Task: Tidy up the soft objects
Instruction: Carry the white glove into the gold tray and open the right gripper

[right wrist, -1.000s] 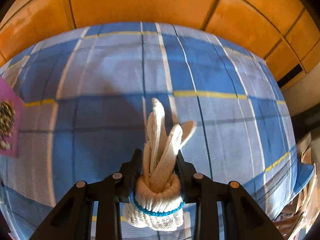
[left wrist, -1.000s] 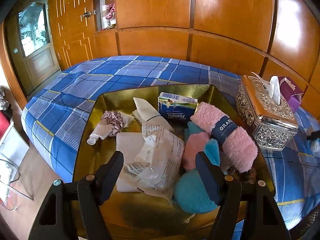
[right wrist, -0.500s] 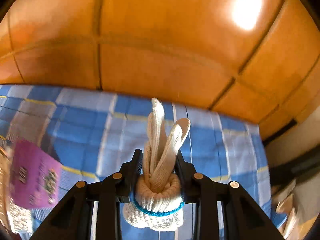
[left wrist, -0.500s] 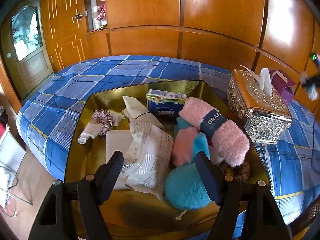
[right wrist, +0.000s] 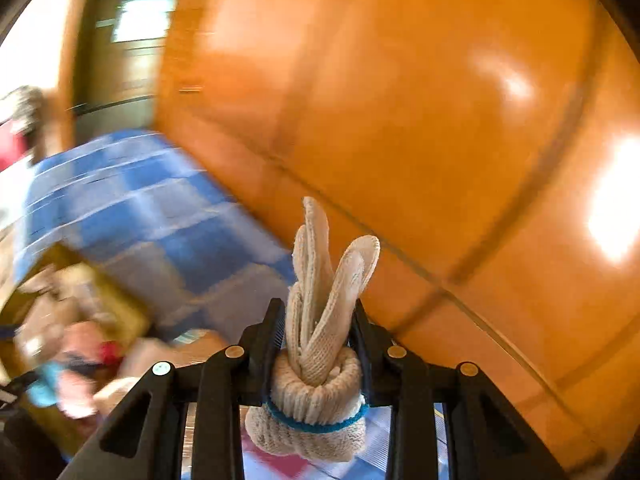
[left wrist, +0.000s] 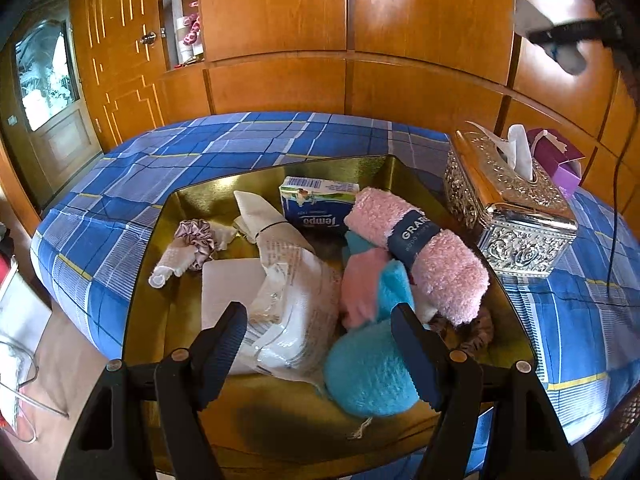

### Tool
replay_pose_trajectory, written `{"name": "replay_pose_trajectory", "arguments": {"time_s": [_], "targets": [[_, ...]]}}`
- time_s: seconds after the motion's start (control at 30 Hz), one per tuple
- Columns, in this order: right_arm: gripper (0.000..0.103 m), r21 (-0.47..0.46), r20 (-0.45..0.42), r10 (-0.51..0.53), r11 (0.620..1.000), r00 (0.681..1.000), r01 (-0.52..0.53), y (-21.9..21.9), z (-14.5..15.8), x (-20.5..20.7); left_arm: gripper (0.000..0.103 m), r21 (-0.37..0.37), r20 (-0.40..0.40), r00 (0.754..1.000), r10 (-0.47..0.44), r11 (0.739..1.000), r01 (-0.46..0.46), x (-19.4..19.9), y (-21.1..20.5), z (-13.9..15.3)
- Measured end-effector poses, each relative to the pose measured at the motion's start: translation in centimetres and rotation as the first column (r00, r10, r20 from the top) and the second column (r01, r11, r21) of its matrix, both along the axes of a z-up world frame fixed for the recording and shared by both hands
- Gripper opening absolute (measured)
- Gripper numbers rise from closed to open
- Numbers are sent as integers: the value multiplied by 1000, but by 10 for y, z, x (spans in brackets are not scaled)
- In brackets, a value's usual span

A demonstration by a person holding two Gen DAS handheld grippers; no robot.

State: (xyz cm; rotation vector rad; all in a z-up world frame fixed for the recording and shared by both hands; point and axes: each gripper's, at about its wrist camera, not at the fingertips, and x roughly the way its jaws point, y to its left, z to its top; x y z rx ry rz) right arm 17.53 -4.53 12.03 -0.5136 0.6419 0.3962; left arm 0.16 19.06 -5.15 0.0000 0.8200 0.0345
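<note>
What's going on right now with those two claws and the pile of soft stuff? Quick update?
Right gripper clamped on rolled knit gloves, up in the air. Left gripper open, empty, above gold tray of soft items. Nothing blocking.

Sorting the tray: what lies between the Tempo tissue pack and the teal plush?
In the left wrist view, the rolled pink towel and a pink cloth lie between the Tempo pack and the teal plush.
</note>
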Motion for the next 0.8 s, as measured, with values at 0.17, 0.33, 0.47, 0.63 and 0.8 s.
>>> {"name": "replay_pose_trajectory", "arguments": {"time_s": [0.17,0.33,0.47,0.63,0.8], "targets": [[31,14,-109,226,974,968,-226,64,-28,-43,75,4,11,1000,27,1000,-27,-3,10,3],[31,70,-225,319,948,921,-311,96,-62,-79,75,2,31,996,89,996,-89,-6,30,11],[31,129,-313,352,936,882,-328,115,-94,-107,75,8,52,987,154,988,-154,-9,48,17],[31,154,-379,347,938,858,-311,131,-132,-129,76,4,58,972,226,974,-227,-11,64,18],[31,124,-362,287,958,887,-259,157,-157,-132,79,4,79,964,253,967,-254,-13,69,21]]}}
